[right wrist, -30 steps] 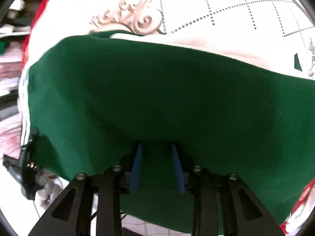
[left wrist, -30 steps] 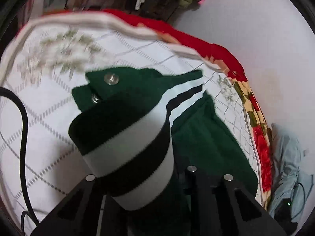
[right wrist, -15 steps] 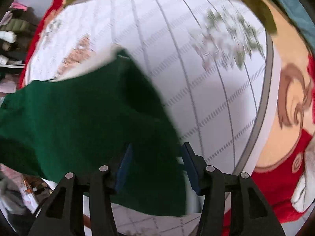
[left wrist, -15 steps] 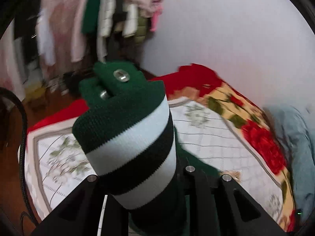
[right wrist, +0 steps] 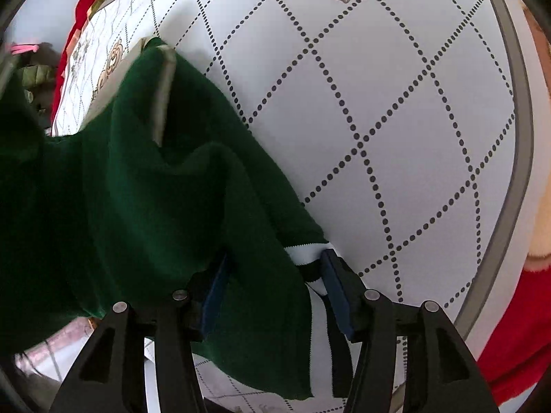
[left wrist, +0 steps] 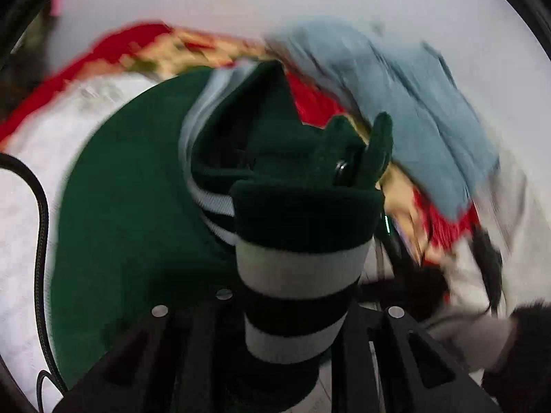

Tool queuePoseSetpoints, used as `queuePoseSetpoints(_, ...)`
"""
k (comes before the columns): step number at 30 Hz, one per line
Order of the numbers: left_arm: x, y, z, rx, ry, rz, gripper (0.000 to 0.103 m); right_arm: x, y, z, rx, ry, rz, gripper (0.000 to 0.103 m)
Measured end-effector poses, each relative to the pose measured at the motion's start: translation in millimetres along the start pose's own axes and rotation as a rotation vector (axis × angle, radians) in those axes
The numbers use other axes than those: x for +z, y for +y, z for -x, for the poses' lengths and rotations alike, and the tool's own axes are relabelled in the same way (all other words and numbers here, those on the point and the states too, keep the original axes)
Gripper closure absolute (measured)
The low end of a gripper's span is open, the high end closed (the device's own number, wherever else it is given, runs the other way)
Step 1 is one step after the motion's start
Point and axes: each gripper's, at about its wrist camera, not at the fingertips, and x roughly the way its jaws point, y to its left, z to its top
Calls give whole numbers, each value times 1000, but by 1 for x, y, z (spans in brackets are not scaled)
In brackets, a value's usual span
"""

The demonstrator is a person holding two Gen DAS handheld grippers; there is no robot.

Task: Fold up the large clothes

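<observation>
A dark green jacket (left wrist: 137, 213) with a black-and-white striped ribbed hem (left wrist: 299, 275) hangs over the bed. My left gripper (left wrist: 303, 296) is shut on the striped hem, which covers its fingers; a metal snap (left wrist: 341, 171) shows at the top. In the right wrist view the green jacket (right wrist: 144, 206) drapes between the blue pads (right wrist: 215, 292) of my right gripper (right wrist: 275, 289). Its jaws stand apart, with cloth and a strip of striped hem (right wrist: 308, 254) lying loosely between them.
The bed has a white quilt (right wrist: 396, 120) with dotted diamond lines and a red floral border (right wrist: 516, 361). A grey-blue garment (left wrist: 413, 103) lies by the white wall at the bed's edge. A black cable (left wrist: 41, 234) runs at the left.
My left gripper has swung with the hem toward the wall side, the grey-blue garment now close. My right gripper's jaws have spread and it has moved lower over the quilt.
</observation>
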Motion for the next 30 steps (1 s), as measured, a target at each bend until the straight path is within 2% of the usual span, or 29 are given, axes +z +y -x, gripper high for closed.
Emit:
queuePoseSetpoints(2,-16,-5,-29,-18,74,-3,89,-2,1,2,8,-4,4,45)
queuePoseSetpoints(4,-29,-3,-53,17,128,-28,89,-3,2,3,15,-2,7,45)
queuePoseSetpoints(8,-18,-3,-45,68,156,-55,85,-6,-15,25,26,-1,14,46)
queuePoseSetpoints(12,-14,-12,-29,117,234,-89,82,-10,-21,58,7,-67,30,46)
queuePoseSetpoints(14,-13,-18,-20,145,258,-94,75,-15,-26,83,8,-125,35,45)
queuePoseSetpoints(16,-14,-20,-12,131,270,-64,55,-24,-29,110,4,-197,56,45)
queuePoseSetpoints(17,-14,-22,-6,113,263,-42,51,-28,-28,126,9,-244,76,45)
queuePoseSetpoints(18,-14,-23,-1,108,256,-23,44,-32,-27,140,18,-282,96,43)
queuePoseSetpoints(19,-13,-23,5,103,251,-2,37,-35,-24,150,27,-301,111,35)
queuePoseSetpoints(20,-13,-24,12,104,239,16,37,-38,-20,161,47,-321,134,31)
queuePoseSetpoints(21,-13,-25,19,115,226,28,37,-39,-15,170,66,-335,157,30)
queuePoseSetpoints(25,-15,-14,43,229,157,62,37,-36,26,188,135,-305,222,30)
queuePoseSetpoints(28,-20,10,37,396,156,60,37,-29,48,165,220,-224,227,30)
queuePoseSetpoints(30,-25,30,31,471,175,63,37,-18,72,138,283,-154,234,30)
